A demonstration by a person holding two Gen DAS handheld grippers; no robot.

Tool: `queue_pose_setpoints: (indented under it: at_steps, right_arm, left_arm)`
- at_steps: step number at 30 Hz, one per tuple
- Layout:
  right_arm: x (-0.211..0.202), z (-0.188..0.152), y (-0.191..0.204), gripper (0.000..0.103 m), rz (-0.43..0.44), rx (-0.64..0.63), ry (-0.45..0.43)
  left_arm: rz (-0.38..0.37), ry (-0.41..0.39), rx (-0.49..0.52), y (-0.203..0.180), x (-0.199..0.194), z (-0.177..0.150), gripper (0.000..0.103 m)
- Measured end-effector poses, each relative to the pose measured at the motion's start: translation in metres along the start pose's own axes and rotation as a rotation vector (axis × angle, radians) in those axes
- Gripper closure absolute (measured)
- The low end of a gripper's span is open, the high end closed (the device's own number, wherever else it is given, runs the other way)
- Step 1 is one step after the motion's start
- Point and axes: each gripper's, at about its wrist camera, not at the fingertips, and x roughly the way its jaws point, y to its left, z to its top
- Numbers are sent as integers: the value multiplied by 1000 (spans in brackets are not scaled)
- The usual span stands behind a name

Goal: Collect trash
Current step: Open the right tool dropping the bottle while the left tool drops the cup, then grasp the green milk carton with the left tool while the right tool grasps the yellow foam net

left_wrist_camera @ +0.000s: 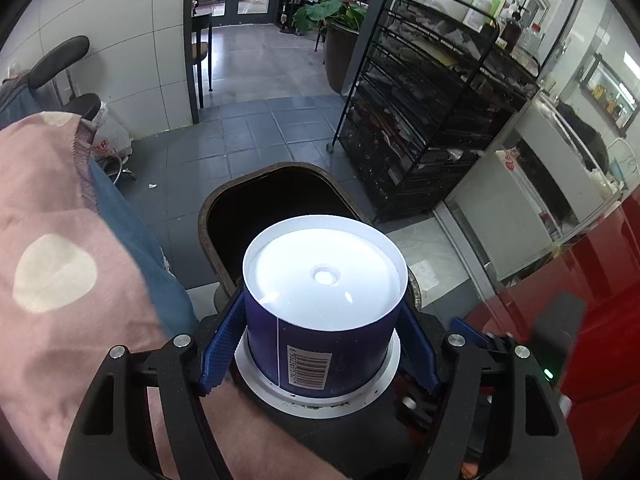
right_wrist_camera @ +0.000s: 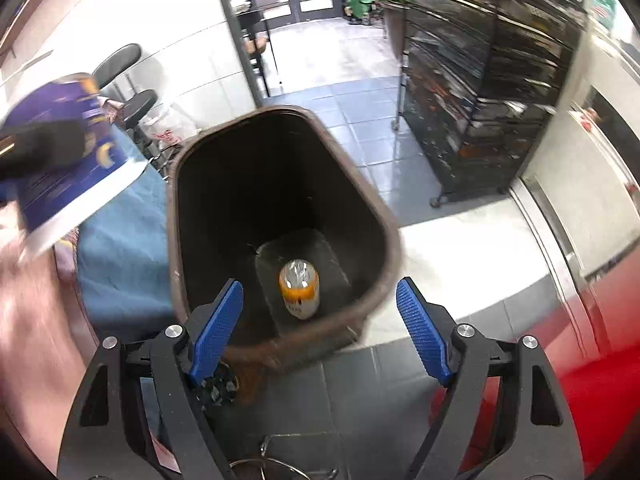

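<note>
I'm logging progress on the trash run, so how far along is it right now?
Done: one bottle with an orange label already lies at the bottom of the brown bin. In hand: the left gripper clamps a purple cup, bottom-up, near the bin's opening. Left: dropping that cup in. The right gripper hangs over the bin, jaws open and empty.

Quick count: one purple paper cup [left_wrist_camera: 320, 320], clamped upside down between the two blue fingers [left_wrist_camera: 220, 344] of the left gripper [left_wrist_camera: 322, 312]; one brown trash bin [right_wrist_camera: 384, 216]; one bottle [right_wrist_camera: 299, 289] with an orange label lying at its bottom; two grippers total, the right gripper [right_wrist_camera: 320, 308] spread wide with nothing in it; one black wire rack [left_wrist_camera: 420, 112]; one potted plant [left_wrist_camera: 340, 16]; two chairs, I think, the far one's hard to make out.
</note>
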Motion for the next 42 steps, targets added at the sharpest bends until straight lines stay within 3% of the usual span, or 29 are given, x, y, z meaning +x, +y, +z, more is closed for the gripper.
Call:
queue_pose_setpoints:
  at_steps: [9,14,16,21,30,36,42]
  right_arm:
    - [-14,-25,-28,24,-32,62,8]
    - [-12,-27,-29,24,-24,57,14]
    - [-12,-28,-29,24,-21,59,10]
    - [-12,-29,-29,24,-19,67,13]
    - [-18,-31,-27,24,-21,67,4]
    - [-31,-27,-23,22,-25,54,-28]
    - [-54,-19,-7,20,9,31,-75]
  left_arm:
    - [54,84,54,-14,41,5,32]
    - [21,153,54,-11,61,4,31]
    - [22,163,60,-9,62,3,24]
    - [4,112,57,-9,53,4,15]
    - [1,50,102,-20,35,4,14]
    - [-22,-38,108,-21,-9,0,14]
    - [-3,-155,114,-5,-73,-26,8]
